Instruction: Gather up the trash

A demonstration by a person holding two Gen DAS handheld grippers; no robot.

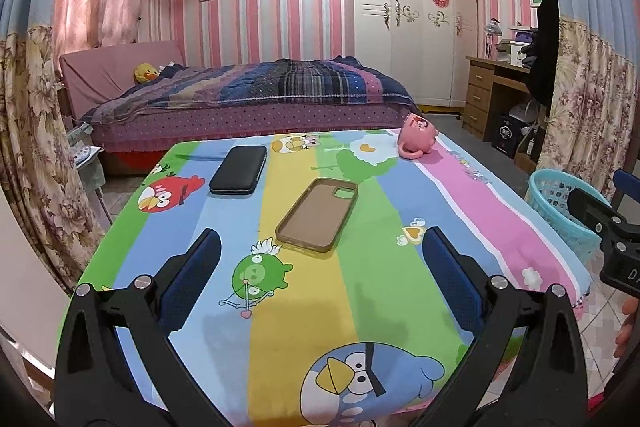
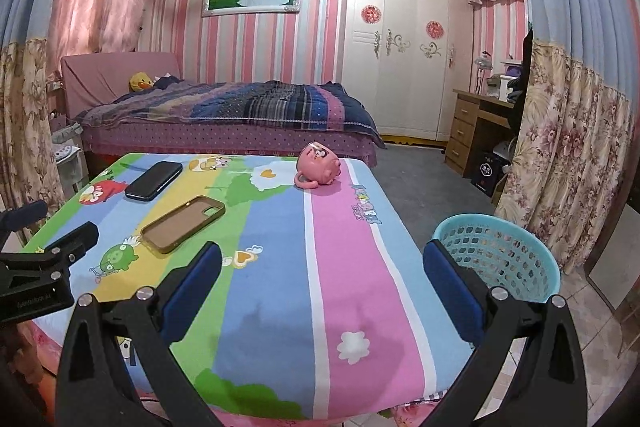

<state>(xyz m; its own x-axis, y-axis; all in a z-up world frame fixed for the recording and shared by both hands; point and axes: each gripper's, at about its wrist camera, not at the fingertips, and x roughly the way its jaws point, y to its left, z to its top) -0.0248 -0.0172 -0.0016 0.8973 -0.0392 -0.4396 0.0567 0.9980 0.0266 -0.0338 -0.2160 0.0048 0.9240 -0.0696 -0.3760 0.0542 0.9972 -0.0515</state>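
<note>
Hovering over table (image 1: 460, 187): left gripper (image 1: 320, 247) and right gripper (image 2: 322, 259), both w/ jaws wide, empty. No obvious trash seen; only phone case (image 1: 318, 215), black phone (image 1: 239, 169), tipped pink mug (image 2: 319, 163). Teal basket (image 2: 500, 251) beside table, right. Risk: binning a non-trash item, e.g. the case, through misjudgement.

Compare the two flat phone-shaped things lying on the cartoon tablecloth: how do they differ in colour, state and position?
The black phone is dark, solid and closed on top; the tan phone case is light brown, empty and lies hollow side up, camera cut-out showing. The black phone lies farther from the grippers, near the red bird print; the tan phone case lies nearer, on the yellow and green stripes. Both lie flat, apart, untouched.
</note>
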